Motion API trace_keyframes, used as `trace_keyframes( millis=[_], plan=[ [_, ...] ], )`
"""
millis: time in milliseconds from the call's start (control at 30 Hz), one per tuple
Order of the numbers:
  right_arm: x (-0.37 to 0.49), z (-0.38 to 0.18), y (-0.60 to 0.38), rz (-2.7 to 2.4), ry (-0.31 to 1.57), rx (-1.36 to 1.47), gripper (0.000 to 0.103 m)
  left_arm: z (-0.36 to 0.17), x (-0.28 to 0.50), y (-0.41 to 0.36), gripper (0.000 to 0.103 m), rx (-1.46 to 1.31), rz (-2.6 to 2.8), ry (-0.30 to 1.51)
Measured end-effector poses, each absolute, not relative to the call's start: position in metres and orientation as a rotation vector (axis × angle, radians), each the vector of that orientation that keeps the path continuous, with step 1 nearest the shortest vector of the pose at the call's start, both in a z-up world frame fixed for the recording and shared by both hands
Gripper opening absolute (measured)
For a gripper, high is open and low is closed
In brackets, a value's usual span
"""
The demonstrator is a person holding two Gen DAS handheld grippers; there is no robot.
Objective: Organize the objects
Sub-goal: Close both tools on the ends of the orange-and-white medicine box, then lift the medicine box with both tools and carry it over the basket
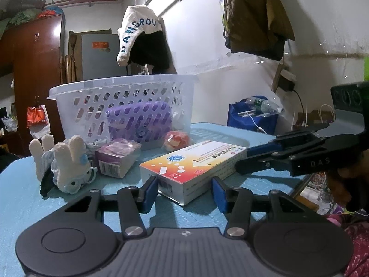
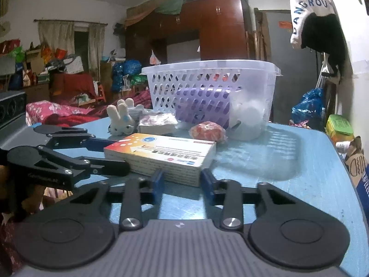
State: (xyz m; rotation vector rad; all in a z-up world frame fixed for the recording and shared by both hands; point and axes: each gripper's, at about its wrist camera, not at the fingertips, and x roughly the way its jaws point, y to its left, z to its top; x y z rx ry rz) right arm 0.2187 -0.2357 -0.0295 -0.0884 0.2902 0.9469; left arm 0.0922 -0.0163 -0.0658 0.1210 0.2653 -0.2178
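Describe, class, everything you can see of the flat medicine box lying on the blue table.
The medicine box is a flat, long carton that looks like printed cardboard: white top with an orange-yellow corner, a round blue logo, pill pictures and lines of print, and a barcode on one end. It lies flat and closed on the blue table, in front of the white basket. The left gripper straddles one end and the right gripper the other, blue pads at its sides.

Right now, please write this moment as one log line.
left gripper: shut on medicine box | right gripper: astride its end, contact unclear
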Motion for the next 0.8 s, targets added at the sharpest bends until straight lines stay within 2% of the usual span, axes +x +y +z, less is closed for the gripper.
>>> trace_keyframes(
  millis=[433, 800],
  plan=[
    [0.194, -0.016, -0.233, 0.913, 0.190, -0.108, 0.030, -0.050, 0.075, -0.010, 0.051, 0.120, -0.218, 0.172],
    [0.178, 0.029, -0.226, 0.889, 0.045, -0.121, 0.029, 0.004, 0.058, -0.006, 0.050, 0.142, -0.210, 0.021]
  ],
)
